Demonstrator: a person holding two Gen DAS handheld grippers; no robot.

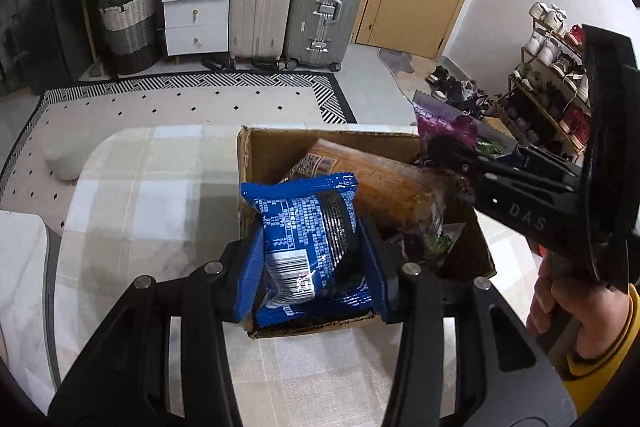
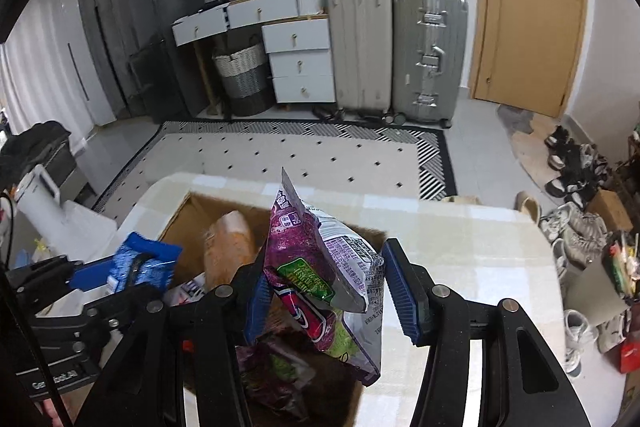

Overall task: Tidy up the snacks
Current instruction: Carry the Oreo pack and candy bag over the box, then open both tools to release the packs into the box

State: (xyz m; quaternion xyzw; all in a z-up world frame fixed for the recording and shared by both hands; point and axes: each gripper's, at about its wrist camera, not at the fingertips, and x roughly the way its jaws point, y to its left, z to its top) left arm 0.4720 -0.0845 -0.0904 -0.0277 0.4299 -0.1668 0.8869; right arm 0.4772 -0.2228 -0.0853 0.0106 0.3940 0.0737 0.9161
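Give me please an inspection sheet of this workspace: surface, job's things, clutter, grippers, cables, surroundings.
Surface: table under a pale checked cloth.
Job's things: open cardboard box on the table, an orange packet lying inside; blue snack packet and purple snack bag both over the box.
Clutter: nothing seen on the cloth beside the box.
Grippers: left gripper shut on the blue snack packet; right gripper holds the purple snack bag.
Cables: nothing seen clearly.
Surroundings: suitcases, white drawers, woven basket, wooden door, shoes on the floor.
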